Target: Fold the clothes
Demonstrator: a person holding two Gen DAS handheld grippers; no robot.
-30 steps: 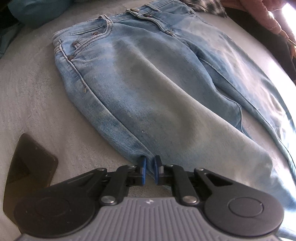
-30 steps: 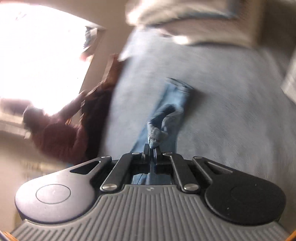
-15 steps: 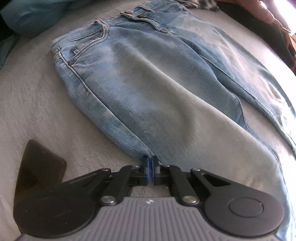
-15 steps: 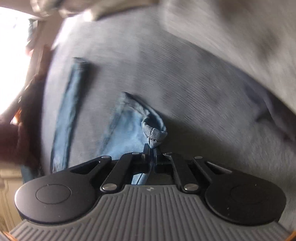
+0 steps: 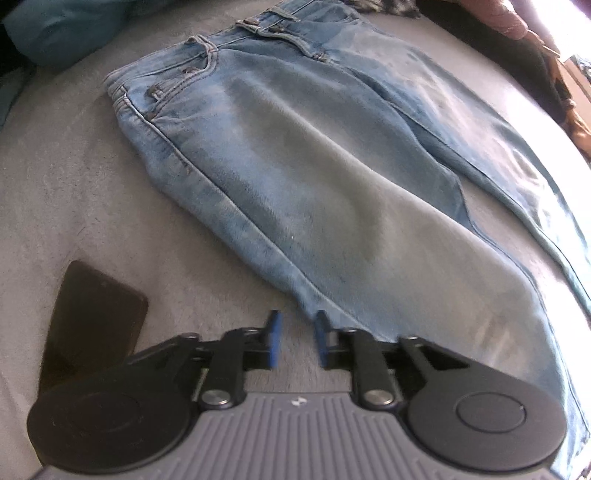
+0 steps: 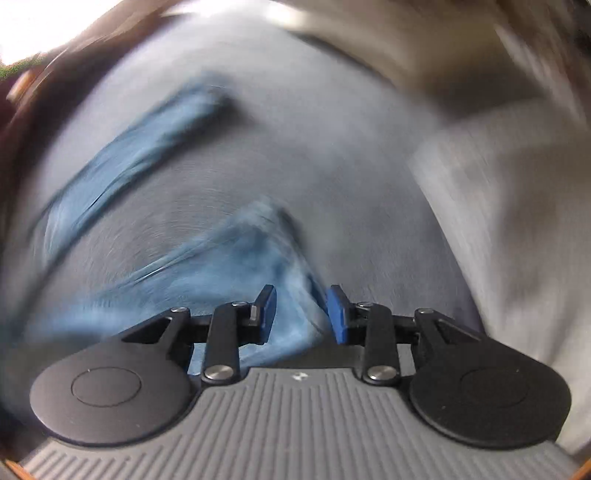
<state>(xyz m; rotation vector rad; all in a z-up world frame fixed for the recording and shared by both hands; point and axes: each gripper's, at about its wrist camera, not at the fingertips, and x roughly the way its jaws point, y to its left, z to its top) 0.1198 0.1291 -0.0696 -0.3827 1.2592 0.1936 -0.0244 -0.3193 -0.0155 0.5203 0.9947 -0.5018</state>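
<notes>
Light blue jeans (image 5: 314,166) lie flat on the grey bed cover (image 5: 66,192), waistband far, legs running toward the lower right. My left gripper (image 5: 295,334) hovers at the near side seam with its jaws opening. Only bed cover shows between the blue pads (image 5: 274,338), and the denim edge sits just by the right one. The right wrist view is blurred. There my right gripper (image 6: 301,314) is low over a leg end of the jeans (image 6: 236,266), jaws opening. Denim lies loose between its pads (image 6: 338,314). The other leg (image 6: 140,147) stretches away at upper left.
A black phone (image 5: 92,325) lies on the cover left of my left gripper. A teal cushion (image 5: 55,26) sits at the far left. Dark and plaid clothes (image 5: 517,33) are piled at the far right. Pale bedding (image 6: 517,184) rises right of my right gripper.
My left gripper, shut at the jeans' side seam, has opened and shifted slightly left. My right gripper came down and rolled with the pinched leg end, then opened; the denim now rests on the bed.
</notes>
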